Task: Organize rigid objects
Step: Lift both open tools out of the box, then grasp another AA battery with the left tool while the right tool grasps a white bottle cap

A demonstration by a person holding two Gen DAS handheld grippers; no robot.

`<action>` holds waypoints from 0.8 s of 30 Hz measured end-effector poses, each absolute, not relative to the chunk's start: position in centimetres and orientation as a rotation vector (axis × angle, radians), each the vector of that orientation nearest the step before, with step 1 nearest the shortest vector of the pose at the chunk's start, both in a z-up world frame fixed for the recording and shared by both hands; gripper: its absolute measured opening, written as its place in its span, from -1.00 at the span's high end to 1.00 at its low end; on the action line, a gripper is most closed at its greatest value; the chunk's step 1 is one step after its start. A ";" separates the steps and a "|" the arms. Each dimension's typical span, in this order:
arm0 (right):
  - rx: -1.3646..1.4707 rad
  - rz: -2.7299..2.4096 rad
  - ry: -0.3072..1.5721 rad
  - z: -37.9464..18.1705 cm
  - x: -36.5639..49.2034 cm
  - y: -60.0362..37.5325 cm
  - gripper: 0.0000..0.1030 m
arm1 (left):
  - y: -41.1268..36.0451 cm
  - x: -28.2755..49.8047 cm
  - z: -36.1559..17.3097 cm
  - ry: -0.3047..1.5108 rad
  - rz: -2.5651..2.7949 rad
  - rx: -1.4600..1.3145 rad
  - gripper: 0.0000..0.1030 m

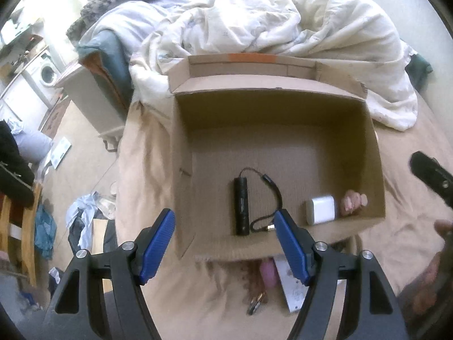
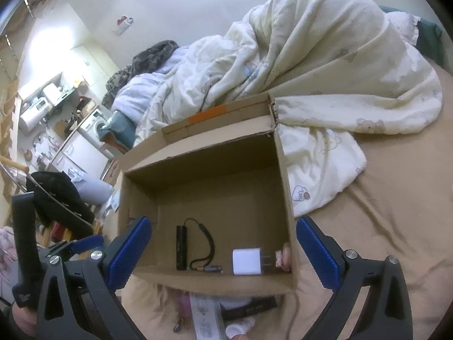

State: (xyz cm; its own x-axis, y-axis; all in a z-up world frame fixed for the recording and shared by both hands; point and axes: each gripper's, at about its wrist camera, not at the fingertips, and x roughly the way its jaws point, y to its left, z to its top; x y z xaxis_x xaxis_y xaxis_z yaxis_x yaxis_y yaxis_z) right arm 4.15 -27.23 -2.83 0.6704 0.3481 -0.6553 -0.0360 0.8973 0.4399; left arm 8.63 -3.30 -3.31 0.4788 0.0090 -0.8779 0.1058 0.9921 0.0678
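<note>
The cardboard box (image 1: pixel 181 147) sat open on the bed (image 1: pixel 136 175), and along its near wall lay a black cylinder (image 1: pixel 241 206) with a curled cable (image 1: pixel 276 195), a white charger (image 1: pixel 321 209) and a small pink thing (image 1: pixel 354 201) at about 4 o'clock in the box. Both grippers hung above the near rim with nothing between their fingers: the left gripper (image 1: pixel 223 243) spread wide, the right gripper (image 2: pixel 223 252) likewise released. This looked like the gap between two drops, so the next move probably called for reaching down to the loose items at 6 o'clock, outside the box. Those items, a pink object (image 1: pixel 268 272), a white card (image 1: pixel 293 291) and some small metal pieces (image 1: pixel 256 306), were partly hidden by the box wall and fingers, and too blurred to name.
</note>
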 end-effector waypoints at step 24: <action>0.355 0.216 1.066 -7.2 -0.4 -26.3 -1.00 | -5.3 3.5 -13.9 1.362 -0.216 0.217 -0.23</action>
State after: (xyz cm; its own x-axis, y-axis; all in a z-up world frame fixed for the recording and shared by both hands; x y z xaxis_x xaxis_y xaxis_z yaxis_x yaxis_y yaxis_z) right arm -0.41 -26.28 -7.17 0.4701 0.3411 -0.8140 -0.0022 0.9227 0.3854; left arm 3.46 -5.25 -13.95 0.1941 -0.0269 -0.9806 0.2779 0.9602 0.0286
